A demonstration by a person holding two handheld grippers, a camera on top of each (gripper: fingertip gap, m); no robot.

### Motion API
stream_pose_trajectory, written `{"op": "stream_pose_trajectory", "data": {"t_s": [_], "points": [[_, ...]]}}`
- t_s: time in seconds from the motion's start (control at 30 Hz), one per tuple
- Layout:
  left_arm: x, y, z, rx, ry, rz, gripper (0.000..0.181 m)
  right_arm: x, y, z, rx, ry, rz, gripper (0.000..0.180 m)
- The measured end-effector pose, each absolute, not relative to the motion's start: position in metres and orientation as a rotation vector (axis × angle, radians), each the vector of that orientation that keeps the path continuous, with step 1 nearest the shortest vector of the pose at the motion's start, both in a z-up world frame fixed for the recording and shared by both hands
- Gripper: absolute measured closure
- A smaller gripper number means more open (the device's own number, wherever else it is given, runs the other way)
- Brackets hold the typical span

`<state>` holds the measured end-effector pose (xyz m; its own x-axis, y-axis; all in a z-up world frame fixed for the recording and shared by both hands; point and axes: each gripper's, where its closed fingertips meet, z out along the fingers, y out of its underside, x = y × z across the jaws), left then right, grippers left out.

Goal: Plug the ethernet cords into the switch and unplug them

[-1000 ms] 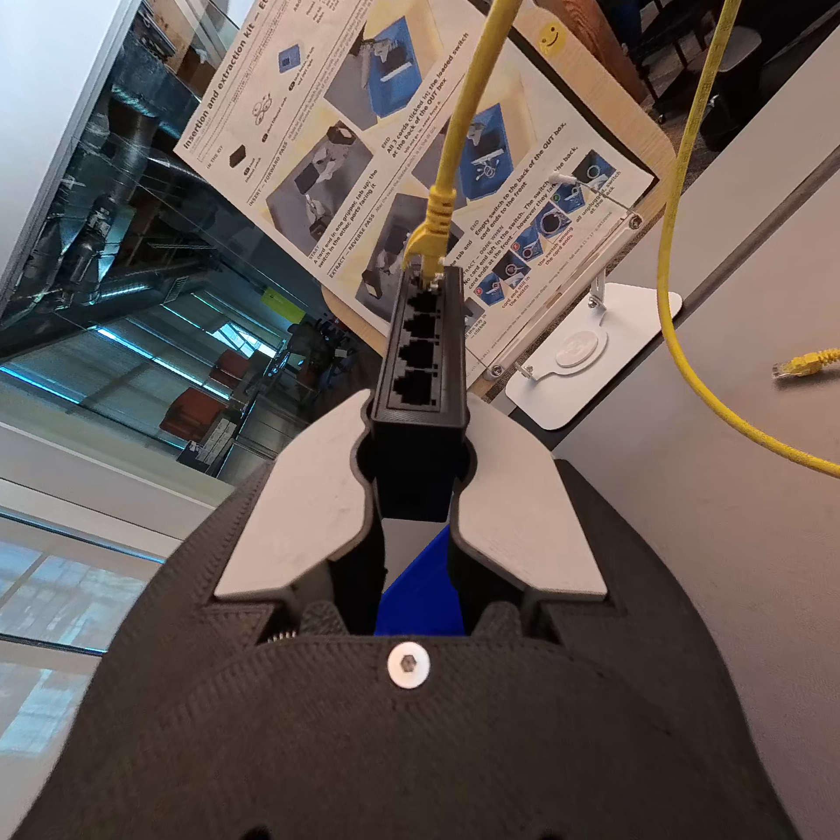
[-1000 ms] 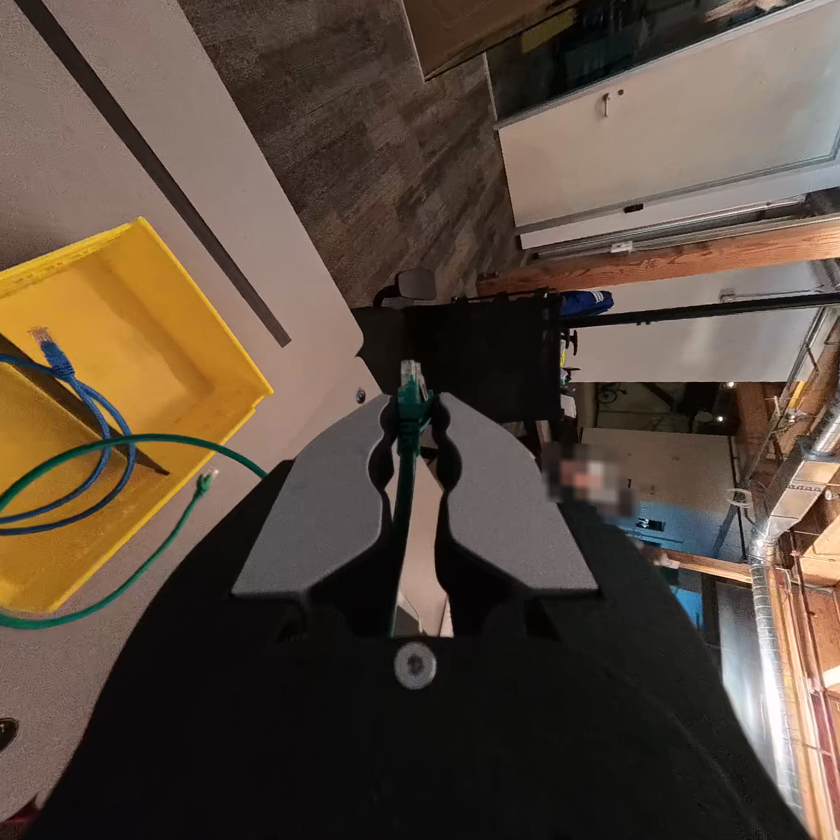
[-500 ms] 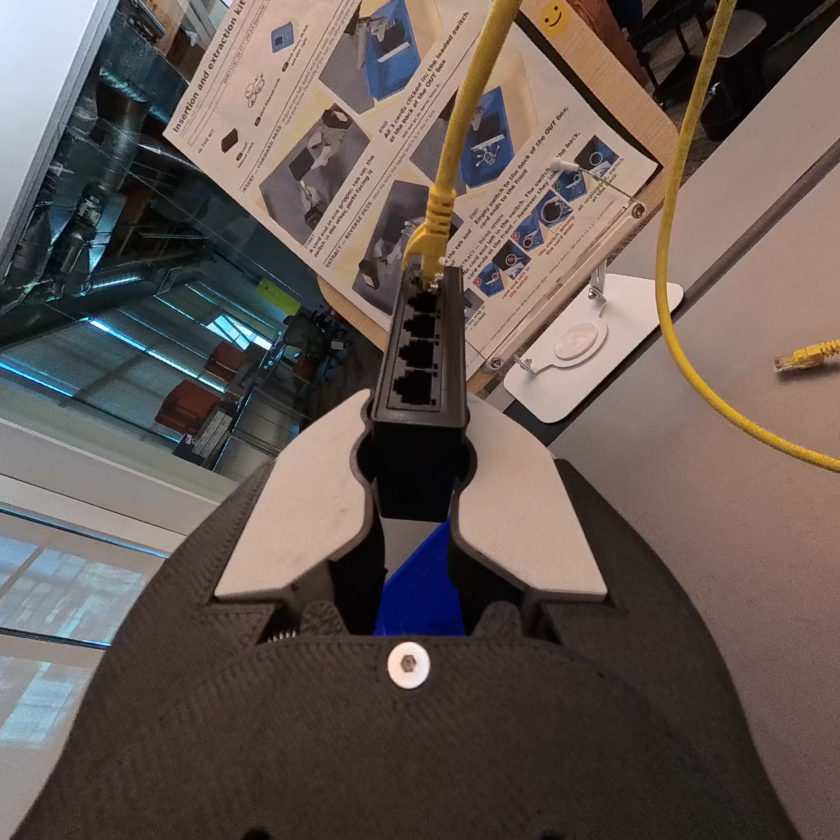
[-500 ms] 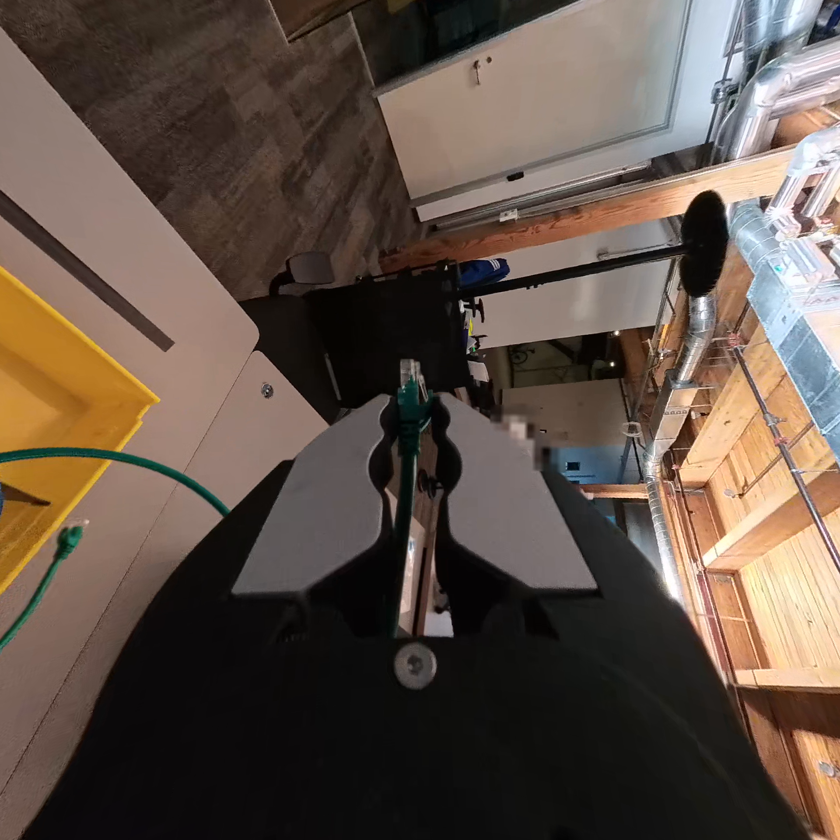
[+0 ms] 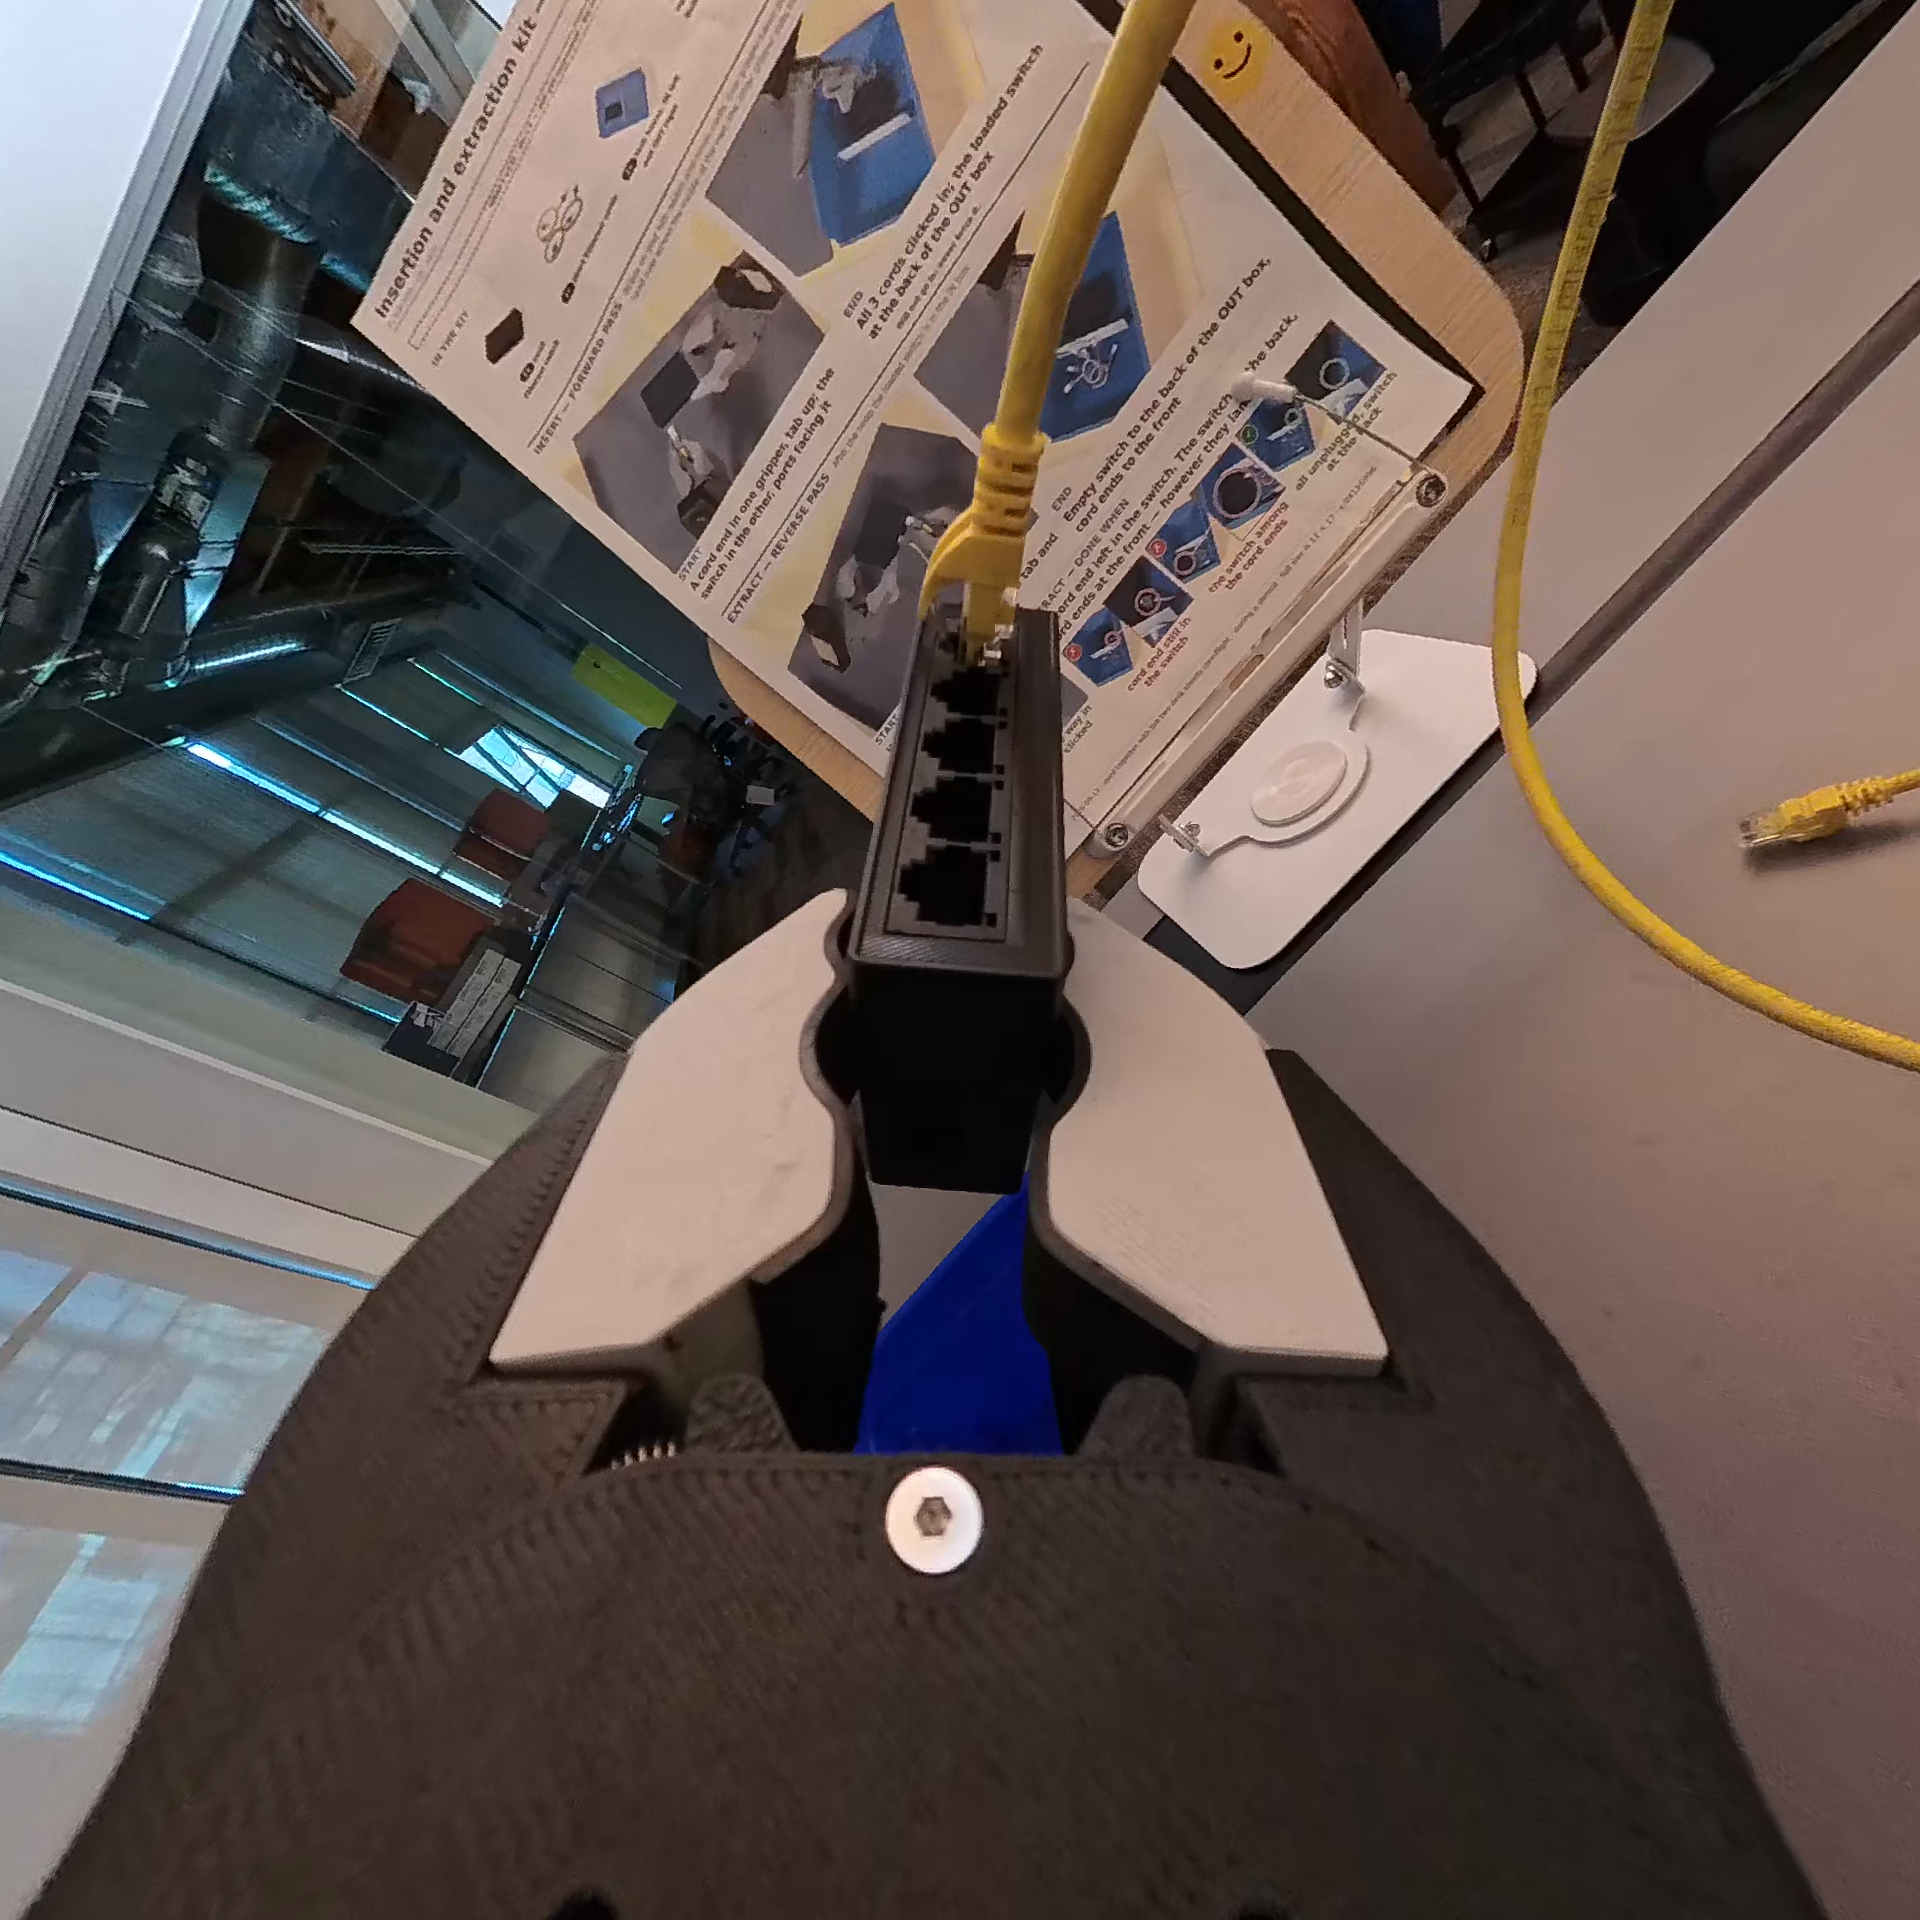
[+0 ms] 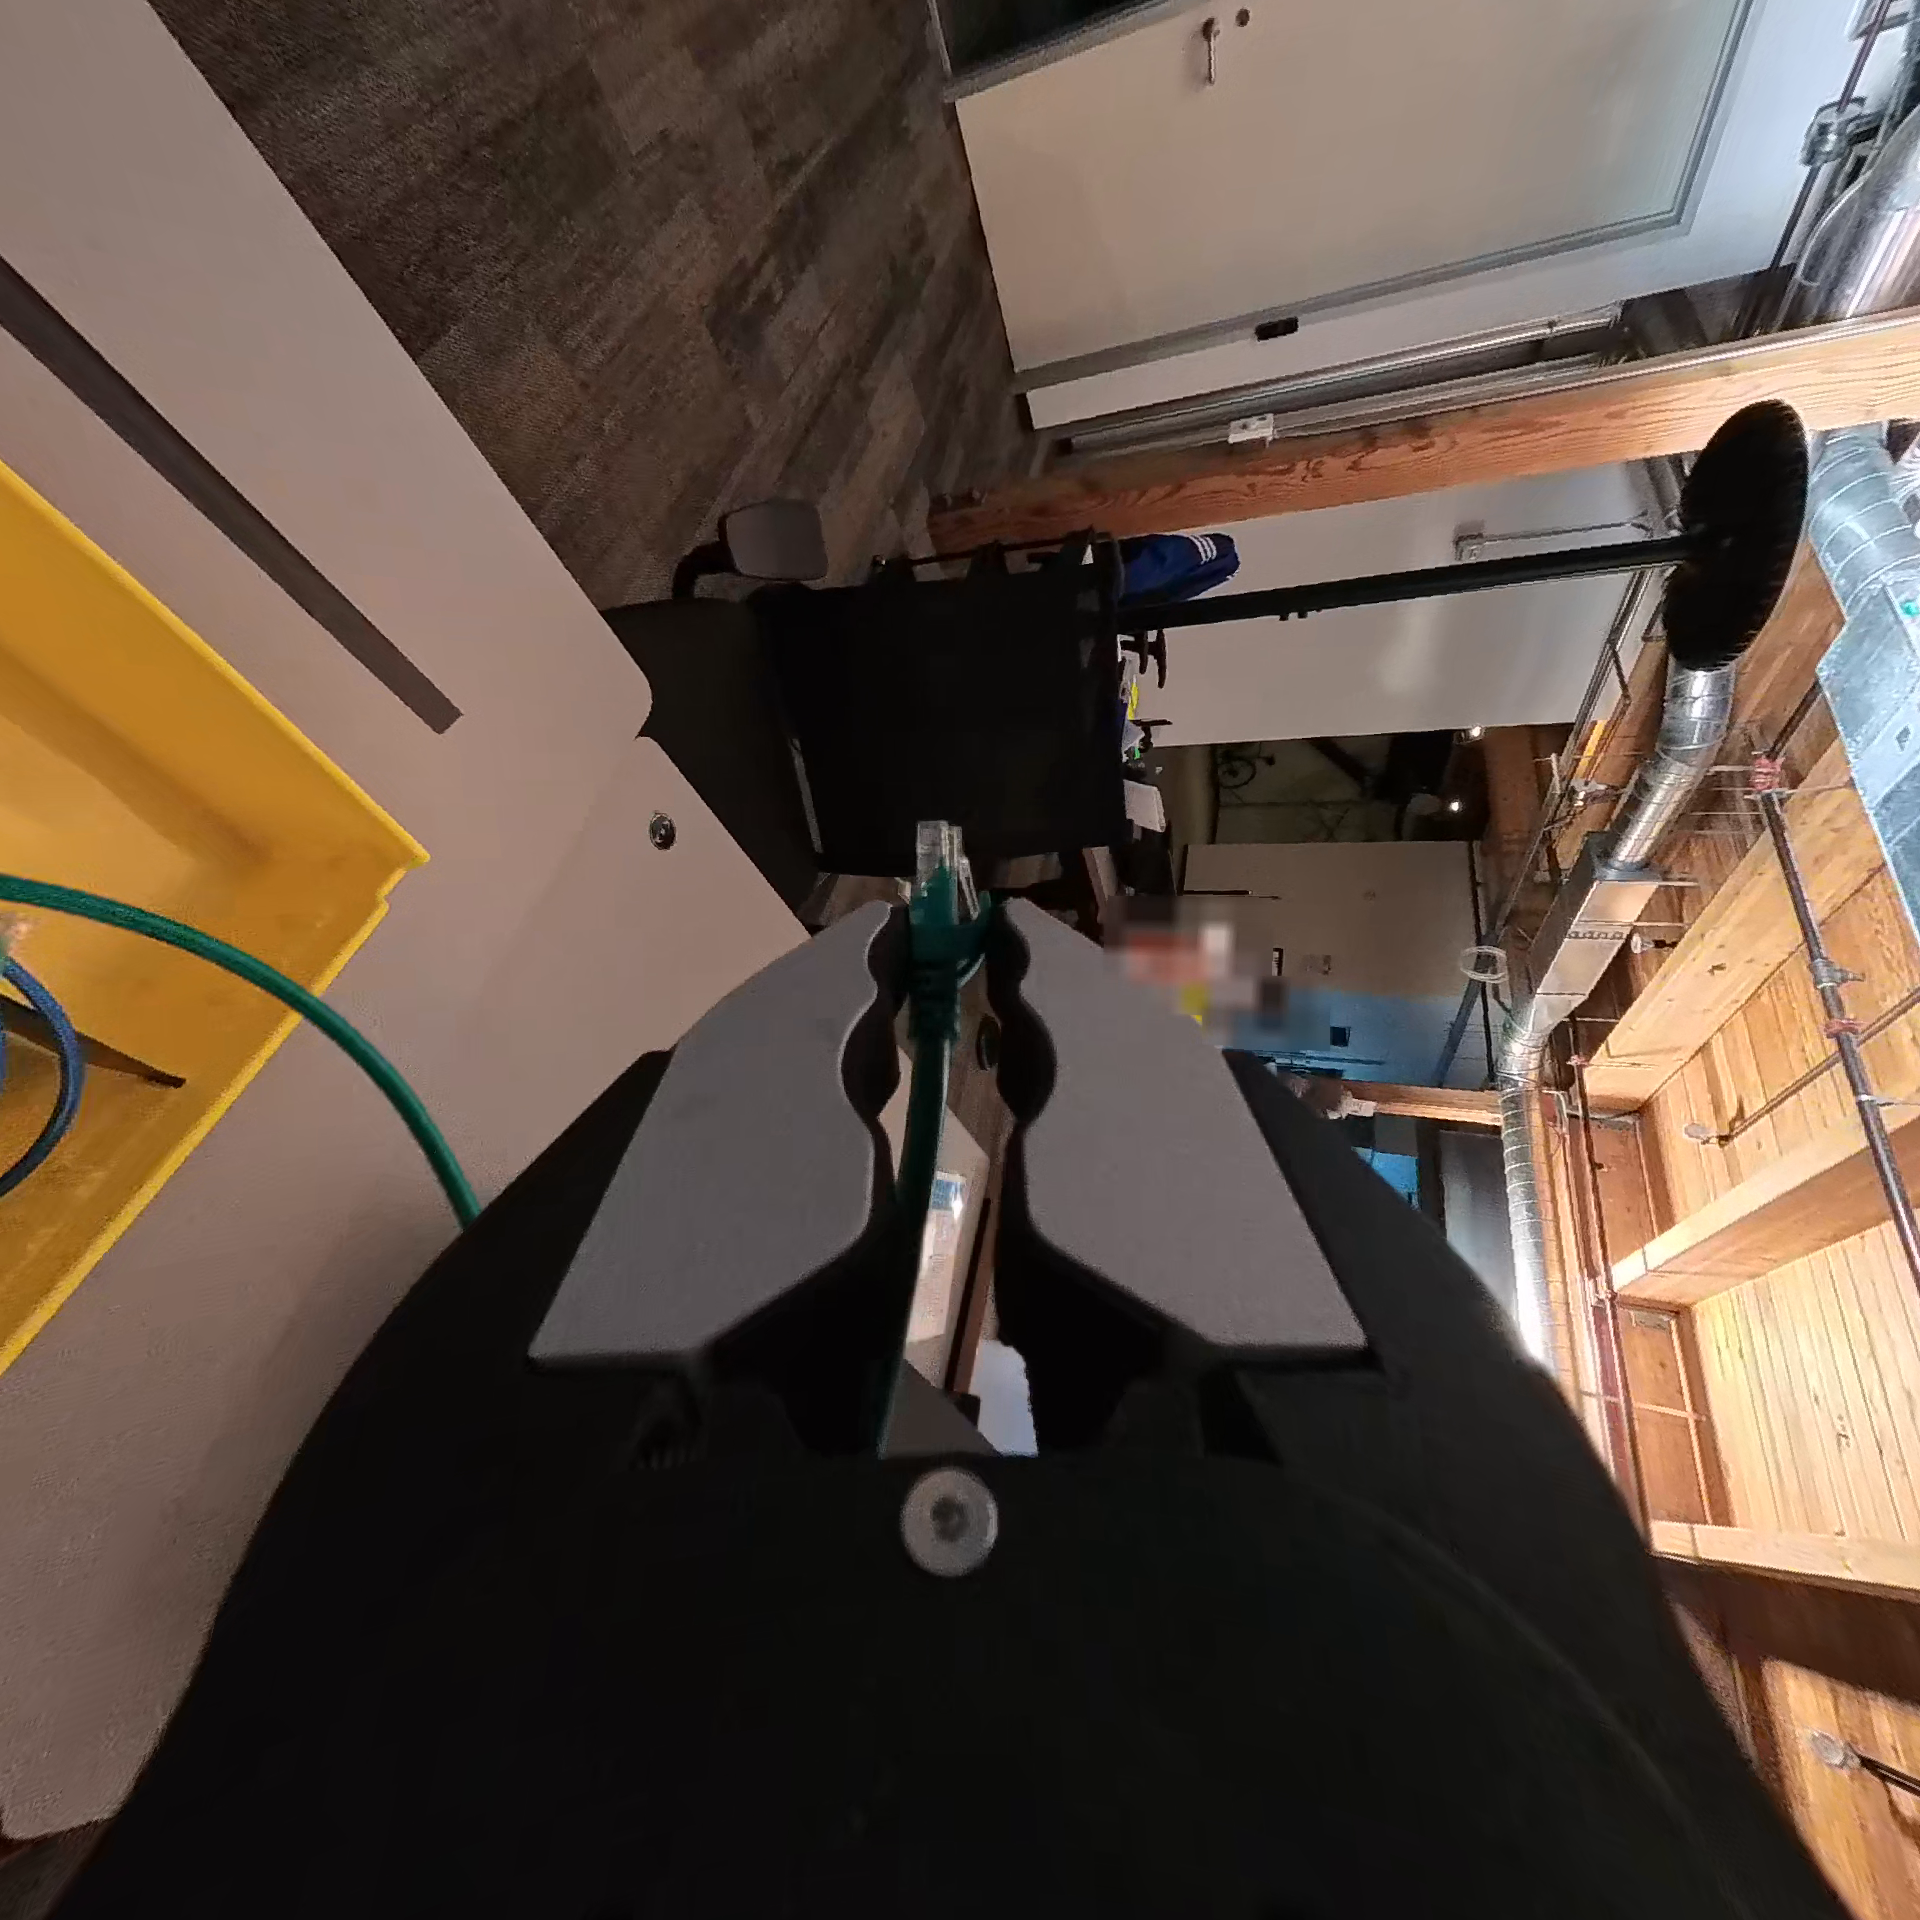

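Note:
My left gripper point(image 5: 951, 971) is shut on a black ethernet switch point(image 5: 961, 831), held with its row of ports facing up. A yellow ethernet cord point(image 5: 1049, 301) is plugged into the farthest port; the nearer ports are empty. Its other yellow plug point(image 5: 1813, 805) lies loose on the grey table at the right. My right gripper point(image 6: 940, 914) is shut on the plug end of a green ethernet cord point(image 6: 935, 935), its clear connector sticking out past the fingertips. The green cord trails left over a yellow bin point(image 6: 197, 790). Neither view shows the other gripper.
A printed instruction sheet point(image 5: 831, 312) stands on a white stand point(image 5: 1309, 790) behind the switch. A blue bin point(image 5: 966, 1340) shows below the left gripper. A blue cord point(image 6: 42, 1060) lies in the yellow bin. A black chair point(image 6: 935, 707) stands past the table's edge. One gripper's finger ends stand about 55 cm off the other's.
The right gripper has swung with the green plug, so the yellow bin slid left in its view, then partly back. The left gripper with the switch has barely shifted.

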<state>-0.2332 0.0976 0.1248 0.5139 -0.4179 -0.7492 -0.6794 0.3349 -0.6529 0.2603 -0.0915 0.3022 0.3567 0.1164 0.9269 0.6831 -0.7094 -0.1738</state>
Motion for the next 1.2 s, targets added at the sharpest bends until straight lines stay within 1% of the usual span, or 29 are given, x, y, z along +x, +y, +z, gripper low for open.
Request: {"op": "stream_pose_trajectory", "data": {"t_s": [0.2,0.3,0.4,0.63,0.77,1.07,1.2], "points": [[-0.235,0.099,0.125,-1.292,1.089,0.224,0.151,0.258,-0.093,0.307,-2.058,-0.687,-1.352,0.164],[-0.236,0.099,0.125,-1.292,1.088,0.222,0.151,0.258,-0.093,0.292,-2.096,-0.712,-1.318,0.164],[-0.236,0.098,0.126,-1.289,1.087,0.219,0.152,0.256,-0.085,0.257,-2.147,-0.733,-1.226,0.164],[-0.235,0.097,0.126,-1.288,1.091,0.215,0.151,0.261,-0.060,0.152,-2.302,-0.761,-1.033,0.164],[-0.235,0.096,0.127,-1.287,1.090,0.214,0.152,0.260,-0.052,0.114,-2.325,-0.721,-0.958,0.164],[-0.234,0.097,0.126,-1.290,1.092,0.207,0.151,0.259,-0.090,0.030,-2.480,-0.424,-0.860,0.165],[-0.232,0.095,0.126,-1.285,1.099,0.210,0.151,0.240,-0.106,-0.009,-2.544,-0.312,-0.696,0.164]]}}
